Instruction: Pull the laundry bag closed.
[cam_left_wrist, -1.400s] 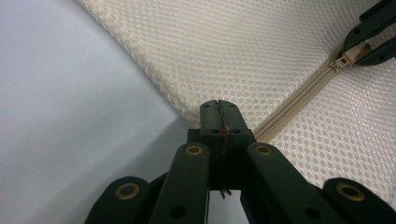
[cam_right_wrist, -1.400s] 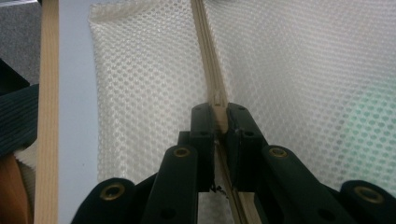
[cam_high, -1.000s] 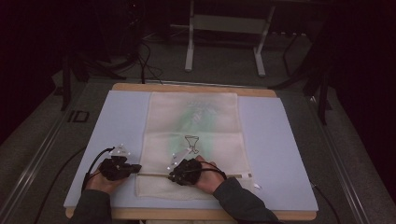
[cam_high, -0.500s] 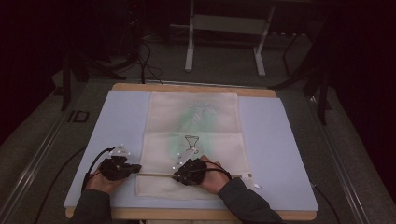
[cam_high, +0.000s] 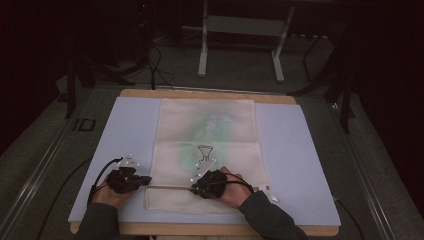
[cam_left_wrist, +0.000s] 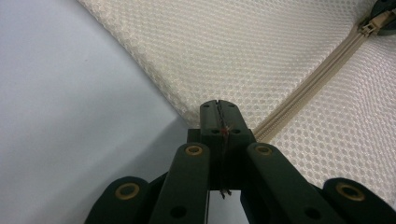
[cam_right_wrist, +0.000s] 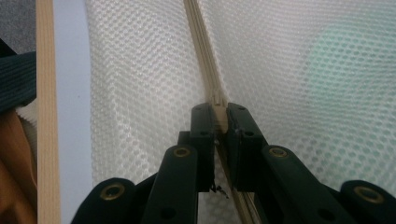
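Left gripper: my left gripper (cam_high: 142, 180) sat at the near left corner of the mesh bag (cam_high: 207, 150). In the left gripper view its fingers (cam_left_wrist: 209, 122) were pressed together, pinching the bag's edge right where the zipper (cam_left_wrist: 308, 79) ends.

Right gripper: my right gripper (cam_high: 197, 187) rested on the bag's near part, partway along the zipper. In the right gripper view its fingers (cam_right_wrist: 203, 126) stood a narrow slit apart, clamped on the zipper pull (cam_right_wrist: 218, 112) between them.

Bag position: the cream bag lay flat on the pale blue mat (cam_high: 310, 165) covering the surface (cam_high: 210, 94), centred, with its long axis running away from me.

Zipper direction: the zipper ran across the bag near my edge, left to right, in line between both grippers.

High view: it showed the whole bag, a green patch inside it and a dark printed figure, plus my hands and sleeves.

Gripper views: they showed the honeycomb weave and the zipper teeth; the left gripper view caught the slider (cam_left_wrist: 371, 25) far off at the top right.
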